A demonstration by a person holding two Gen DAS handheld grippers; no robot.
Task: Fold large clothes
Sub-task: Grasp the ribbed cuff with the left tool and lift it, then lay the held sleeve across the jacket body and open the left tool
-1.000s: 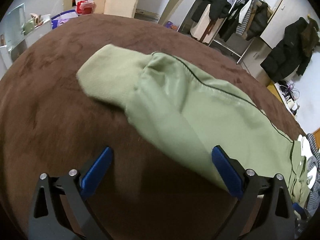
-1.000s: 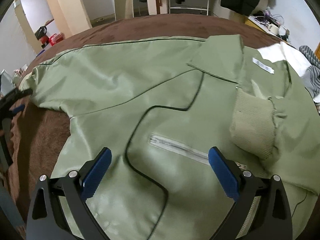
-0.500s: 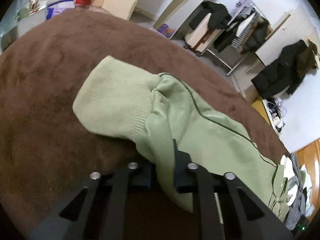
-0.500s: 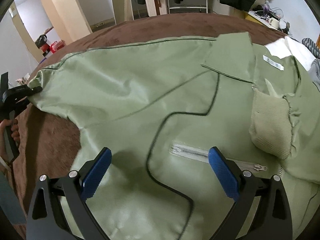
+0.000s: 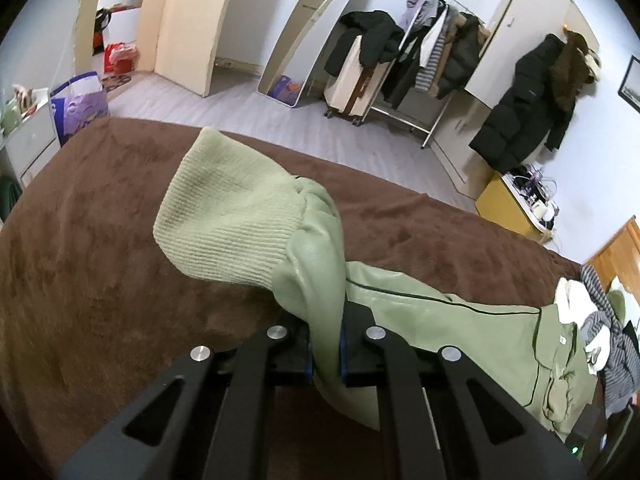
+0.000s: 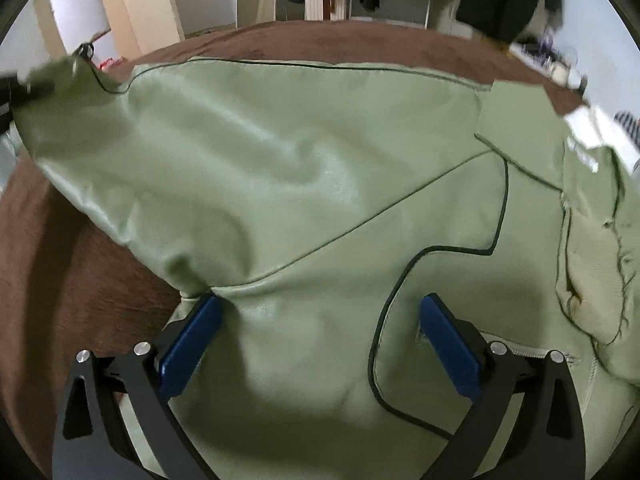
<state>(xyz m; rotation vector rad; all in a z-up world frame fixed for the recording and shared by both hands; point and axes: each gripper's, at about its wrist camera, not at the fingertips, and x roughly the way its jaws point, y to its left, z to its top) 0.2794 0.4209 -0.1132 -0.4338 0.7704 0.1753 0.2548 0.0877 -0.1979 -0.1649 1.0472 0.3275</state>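
Early stage: left gripper [image 5: 325, 354] jaws pinch the jacket [image 6: 320, 184] sleeve [image 5: 316, 276] near its cuff [image 5: 228, 216], right gripper [image 6: 318, 344] jaws wide over the jacket body, folding mostly left.

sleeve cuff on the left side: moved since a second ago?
Yes. The ribbed cuff lay flat on the brown bedspread; now the left gripper, its jaws just closed on the sleeve, has raised it off the bedspread.
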